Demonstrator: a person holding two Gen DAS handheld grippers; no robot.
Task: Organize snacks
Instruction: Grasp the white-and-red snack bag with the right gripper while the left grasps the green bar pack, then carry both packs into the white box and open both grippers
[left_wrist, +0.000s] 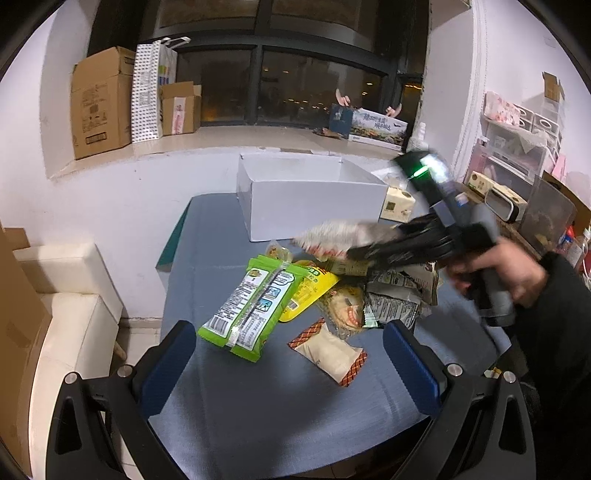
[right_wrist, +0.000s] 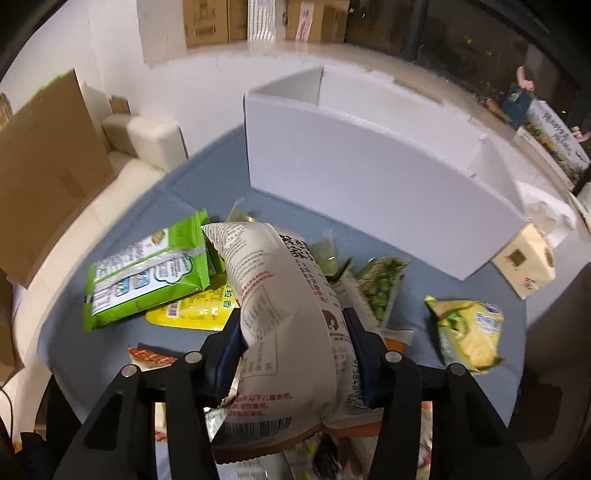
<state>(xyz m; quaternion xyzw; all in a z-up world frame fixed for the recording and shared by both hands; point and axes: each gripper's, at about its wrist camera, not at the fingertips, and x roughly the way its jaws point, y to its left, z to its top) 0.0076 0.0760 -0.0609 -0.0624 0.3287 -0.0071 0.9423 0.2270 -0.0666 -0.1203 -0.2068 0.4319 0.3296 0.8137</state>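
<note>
From the left wrist, the left gripper (left_wrist: 288, 354) hovers with fingers spread and empty over the blue table (left_wrist: 280, 413), above a small cream snack packet (left_wrist: 328, 352). From the right wrist, the right gripper (right_wrist: 295, 354) pinches a white printed snack bag (right_wrist: 284, 295), lifted before the white box (right_wrist: 369, 177). Best to carry it high over the near wall before letting go.

The table (left_wrist: 229, 417) wears a matt blue cloth with a fine weave. The white box (right_wrist: 369, 184) looks like smooth, matt card. The green packet (left_wrist: 243, 314) and yellow packet (left_wrist: 310, 291) are glossy plastic film, while the cream bag (right_wrist: 280, 295) looks paper-like and dull. The left gripper (left_wrist: 291, 362) has matt black plastic arms, blue pads and shiny metal bolts.
</note>
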